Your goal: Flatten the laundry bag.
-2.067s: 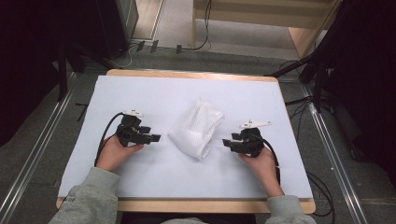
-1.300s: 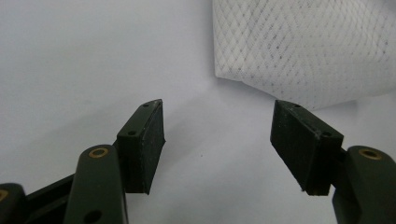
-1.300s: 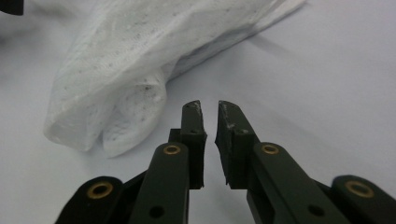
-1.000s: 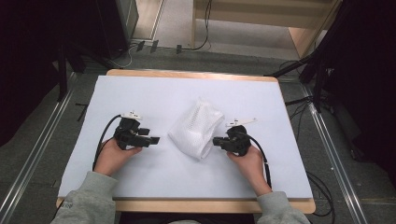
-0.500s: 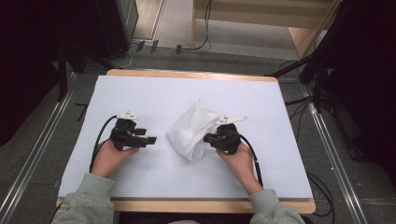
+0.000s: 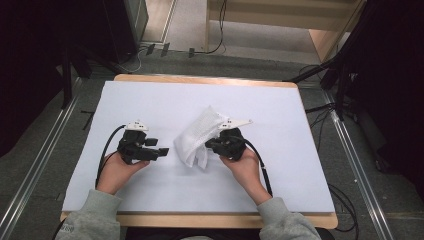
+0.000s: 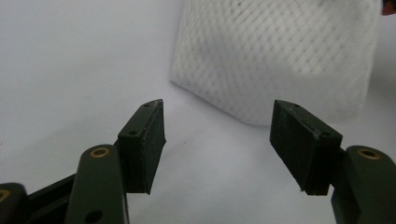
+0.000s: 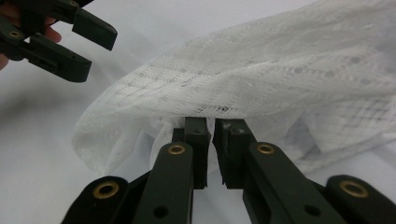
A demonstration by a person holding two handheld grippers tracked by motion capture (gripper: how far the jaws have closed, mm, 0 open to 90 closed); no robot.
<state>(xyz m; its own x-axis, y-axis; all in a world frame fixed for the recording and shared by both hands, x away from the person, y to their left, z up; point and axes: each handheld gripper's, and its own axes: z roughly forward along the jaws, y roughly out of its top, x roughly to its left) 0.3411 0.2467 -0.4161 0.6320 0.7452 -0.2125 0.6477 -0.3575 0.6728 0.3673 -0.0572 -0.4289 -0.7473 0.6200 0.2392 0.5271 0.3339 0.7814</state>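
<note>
R gripper (image 8: 210, 135) jaws nearly closed, pinching edge of white mesh cloth (image 6: 197, 135), mid-table. L gripper (image 7: 217, 140) jaws wide apart, empty, just beside cloth.

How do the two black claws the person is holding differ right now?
The left claw stands wide open with nothing between its pads, short of the white mesh bag; the right claw is nearly shut, pinching the bag's edge. The left claw rests apart from the bag, while the right claw is at the bag's side. Both are black, hand-held and trail a cable.
</note>
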